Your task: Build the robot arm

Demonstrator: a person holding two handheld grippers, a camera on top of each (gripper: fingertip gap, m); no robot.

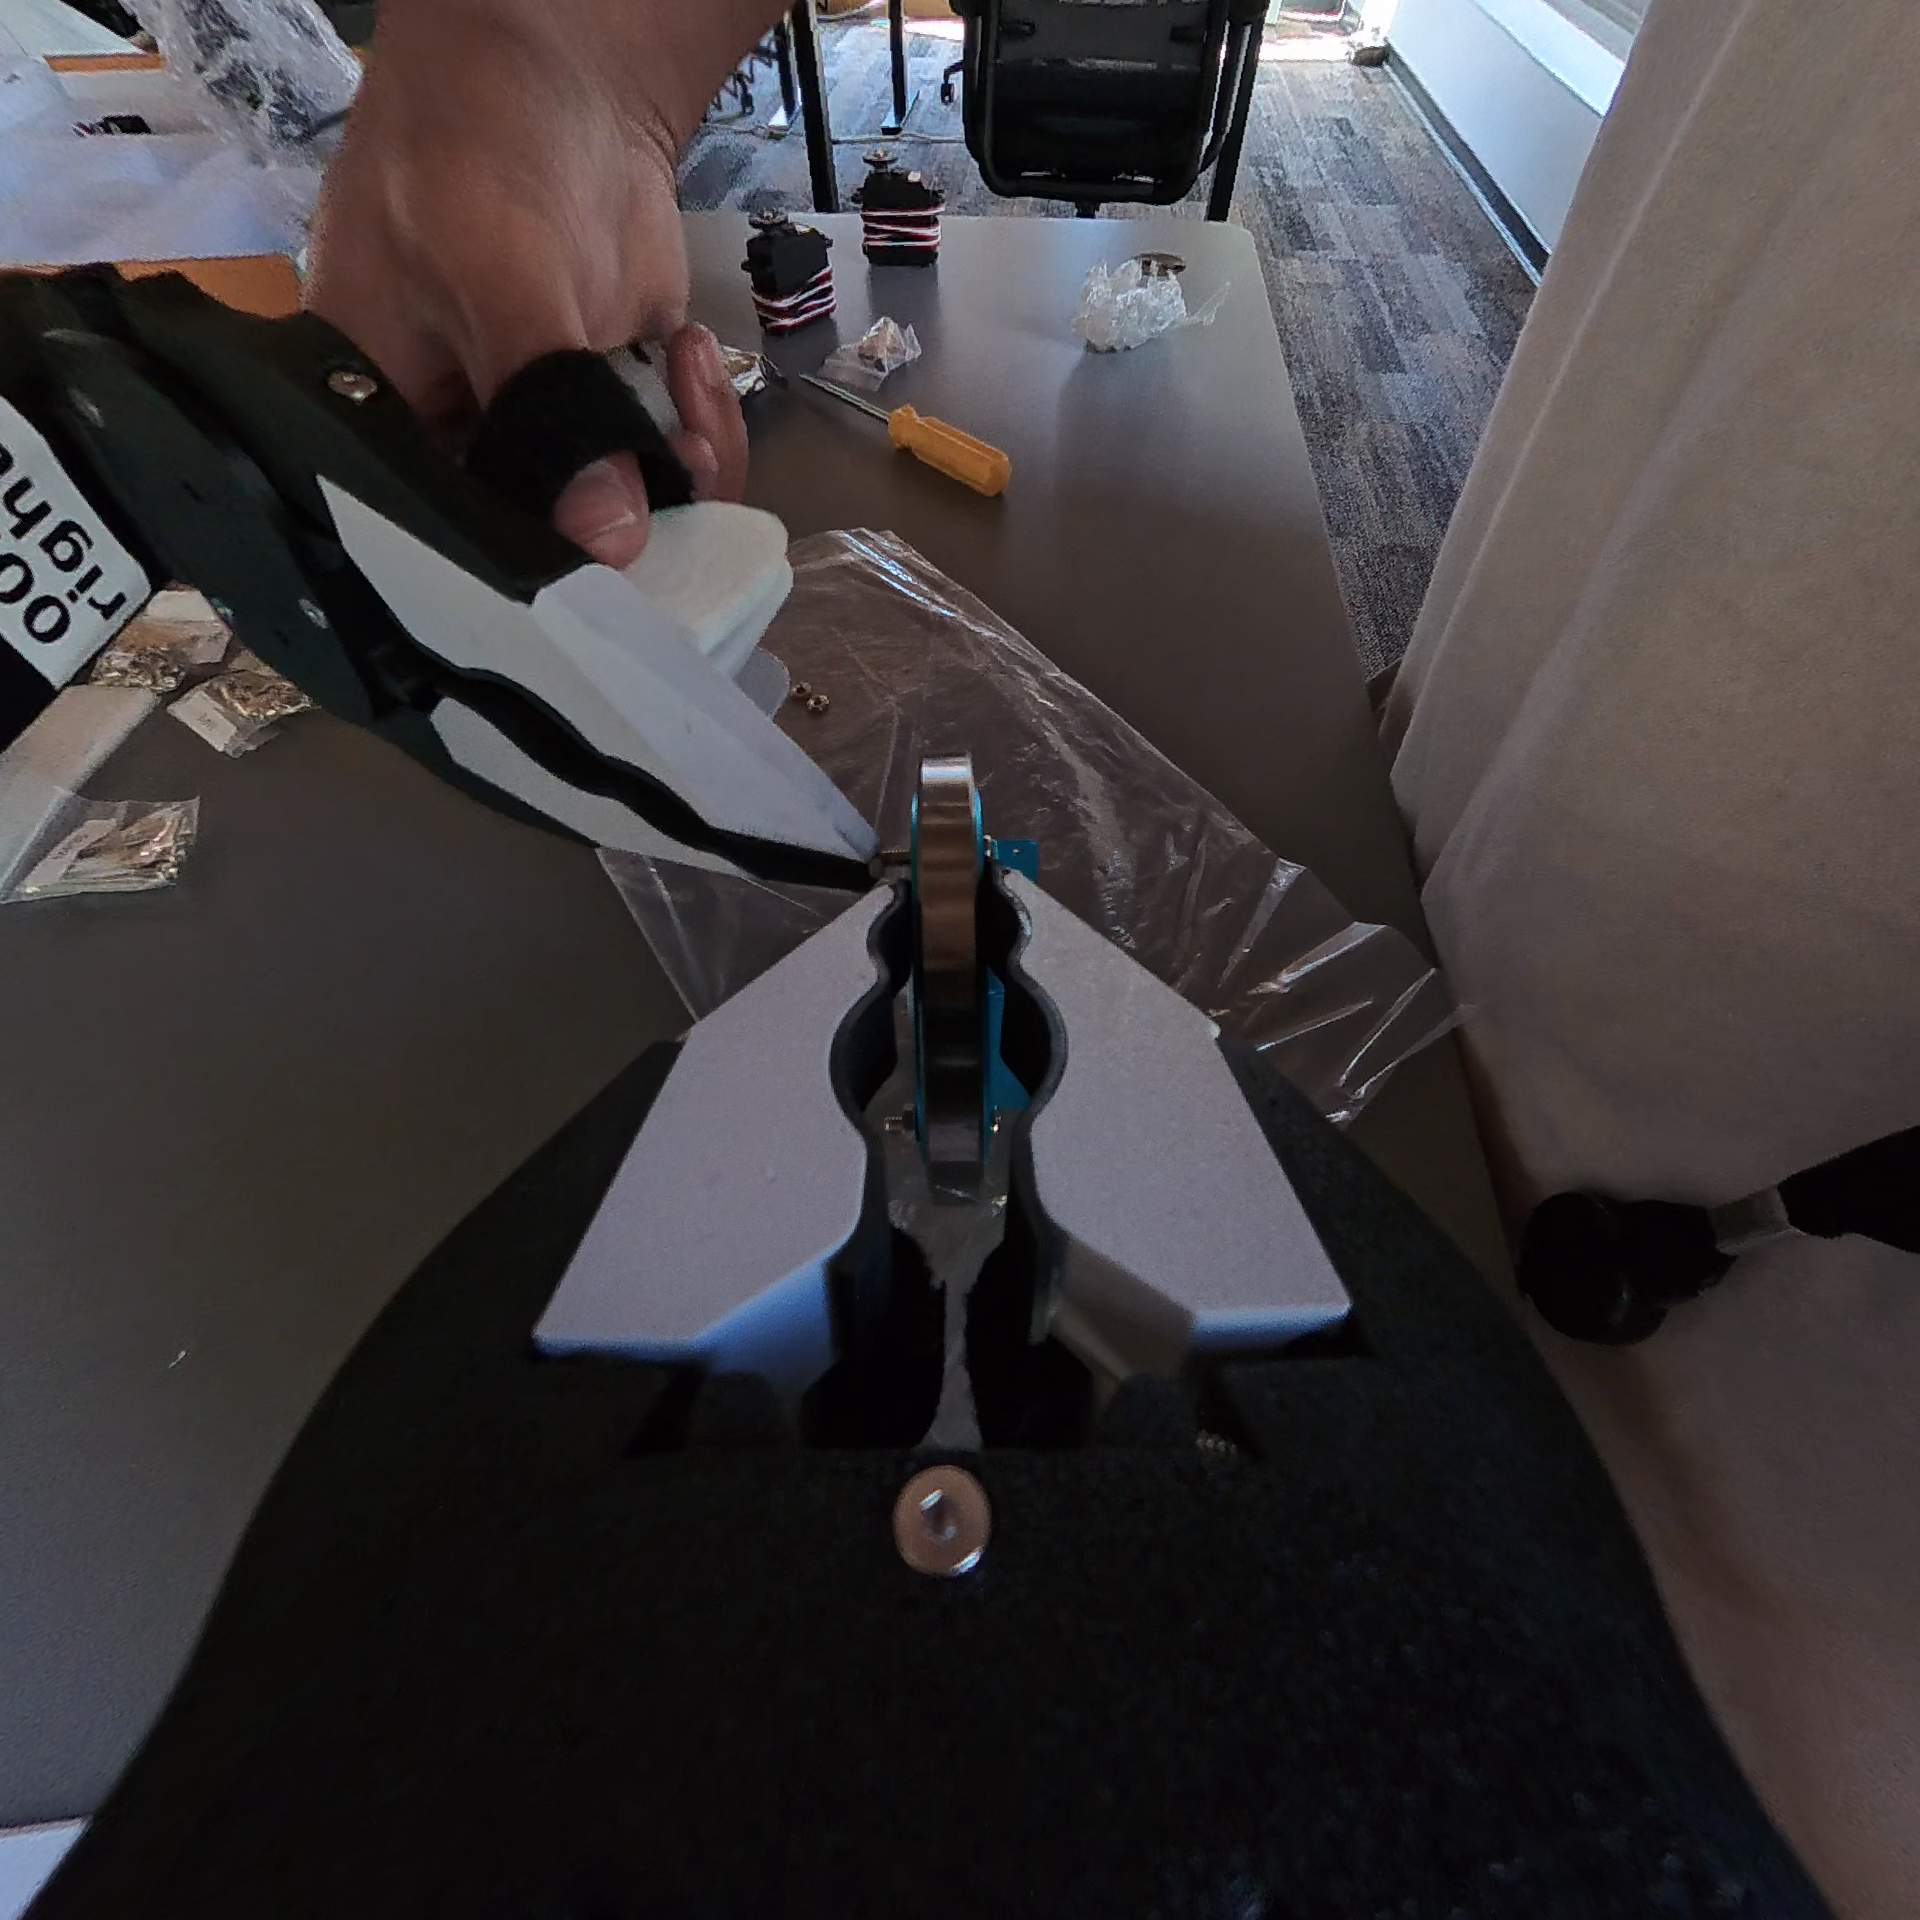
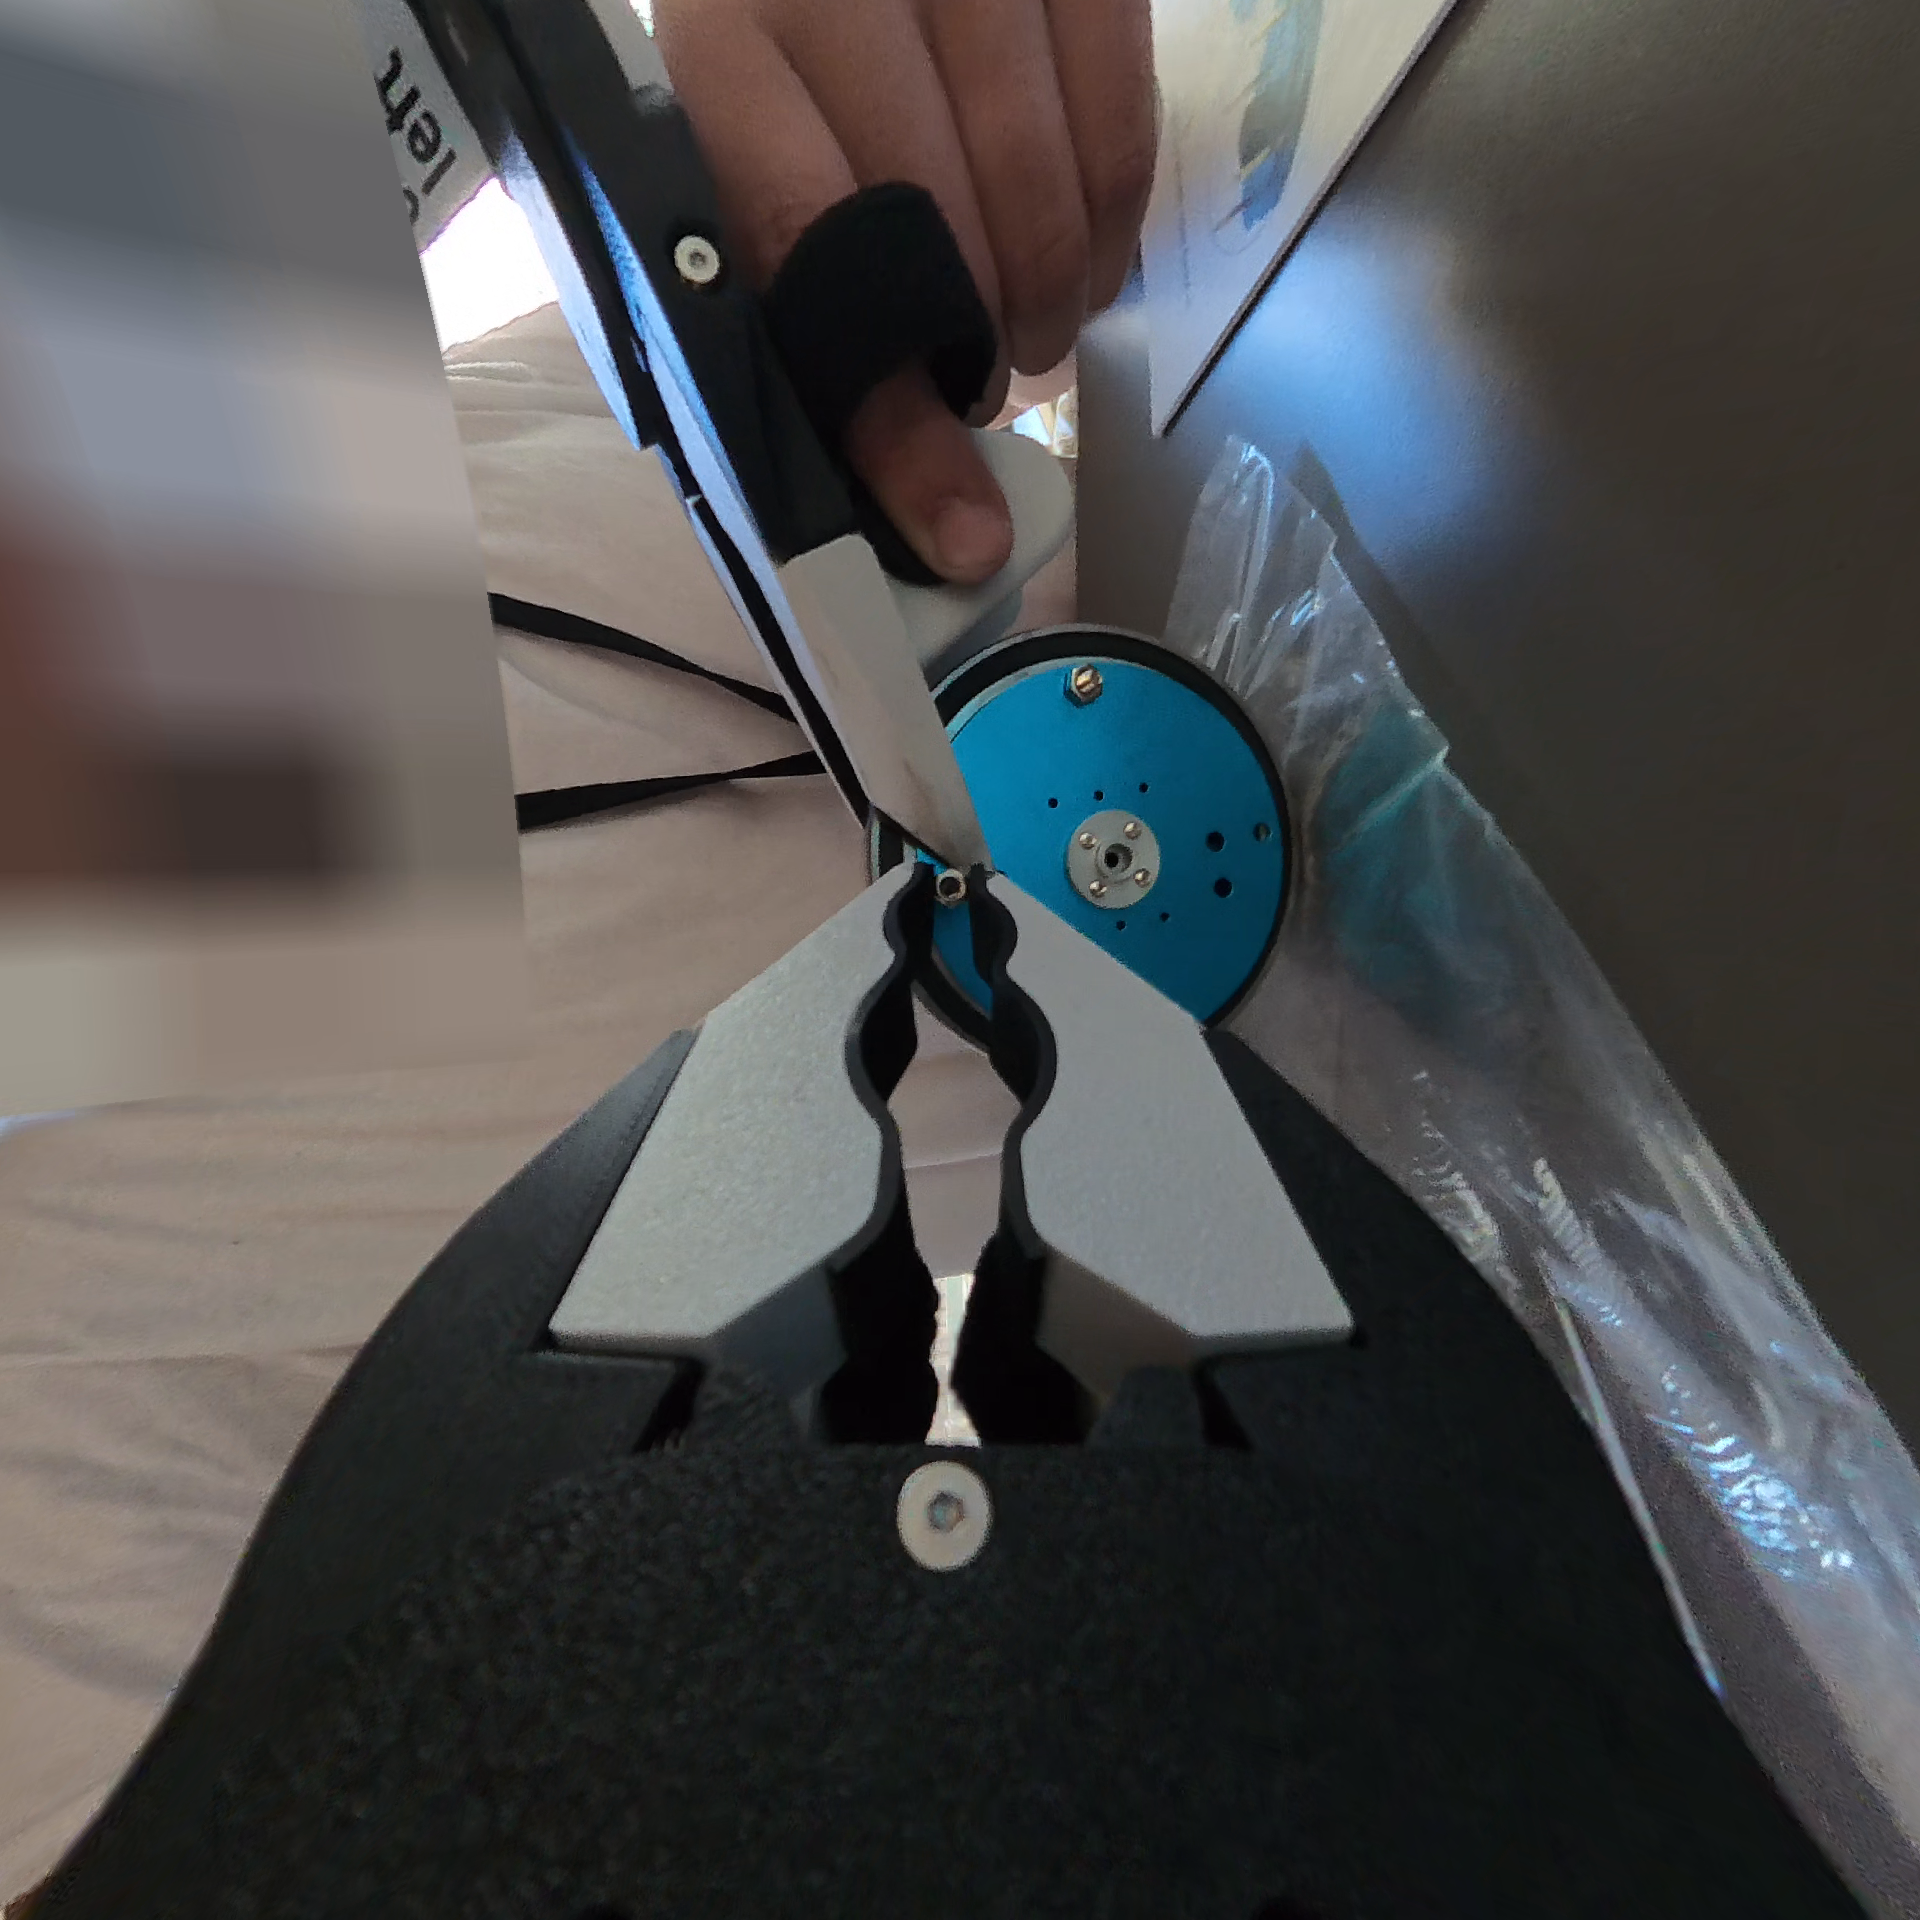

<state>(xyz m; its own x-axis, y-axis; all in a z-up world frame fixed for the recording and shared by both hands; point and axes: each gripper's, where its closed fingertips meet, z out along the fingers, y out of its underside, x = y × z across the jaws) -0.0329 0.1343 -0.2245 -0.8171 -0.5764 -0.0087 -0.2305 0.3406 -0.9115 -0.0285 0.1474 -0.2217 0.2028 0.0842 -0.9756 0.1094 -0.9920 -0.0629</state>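
Note:
My left gripper [image 1: 948,896] is shut on a blue metal wheel [image 1: 945,810] with a black rim, seen edge-on above the clear plastic sheet [image 1: 1122,831]. In the right wrist view the wheel's blue face [image 2: 1143,821] shows a central hub, several small holes and a nut [image 2: 1086,683] near its top edge. My right gripper [image 2: 951,885] is shut on a small hex nut [image 2: 948,885] and holds it against the wheel's face at its left edge. The left gripper [image 2: 940,821] comes down from above there. The right gripper [image 1: 871,858] reaches in from the left in the left wrist view.
On the dark table [image 1: 1143,468] lie an orange-handled screwdriver [image 1: 951,447], two black servo motors [image 1: 788,275], crumpled plastic [image 1: 1127,301], small bags of hardware [image 1: 104,842] and two loose nuts [image 1: 808,698]. A person's beige clothing [image 1: 1662,727] is at the right. An office chair [image 1: 1101,94] stands behind. The tips of both grippers are at nearly the same place.

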